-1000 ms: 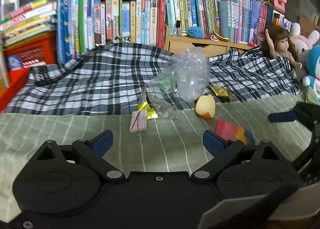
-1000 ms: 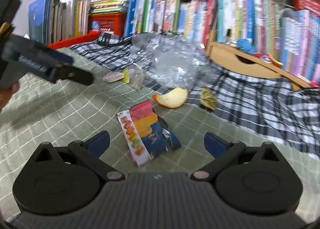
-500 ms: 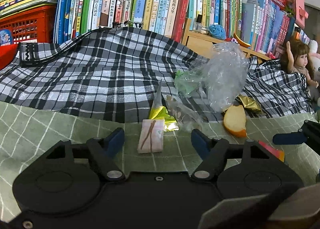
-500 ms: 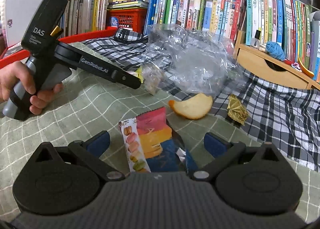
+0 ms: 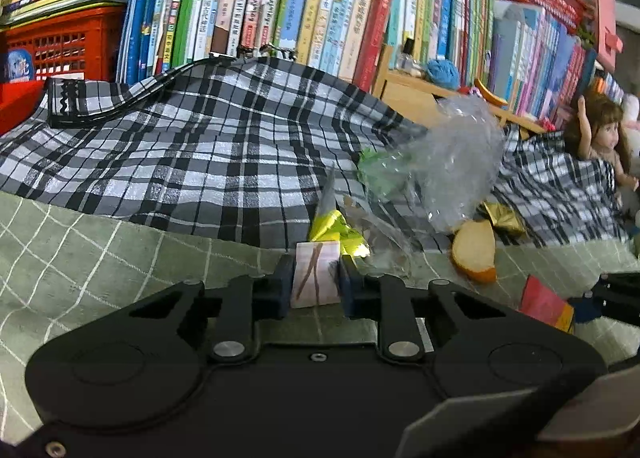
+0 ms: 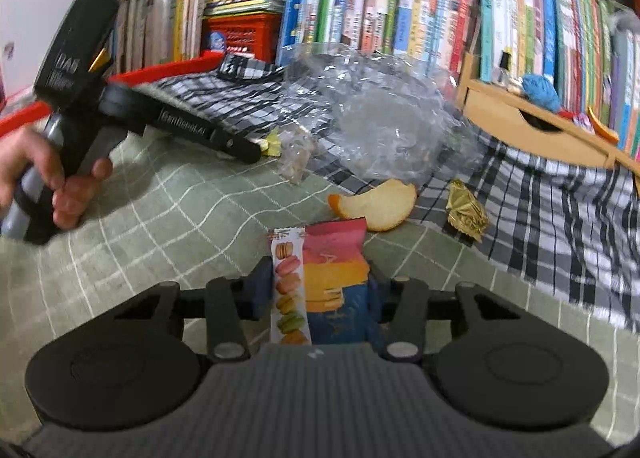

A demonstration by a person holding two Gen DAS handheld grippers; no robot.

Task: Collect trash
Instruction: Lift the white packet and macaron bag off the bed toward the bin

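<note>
Bread slice [image 6: 376,204] lies before the plastic bag [image 6: 384,122], foil wrapper [image 6: 466,212] to its right

Black tool [image 5: 315,285], blue pads [image 5: 347,283], silver pivot screws.

Both cameras sit low, very near the green checked bed cover [image 5: 100,254], and look toward the long row of standing books [image 6: 400,14]. Both show the crumpled clear plastic bag [image 5: 456,162], the curved orange peel [image 6: 376,206] and the black-and-white plaid cloth [image 5: 200,146].
</note>
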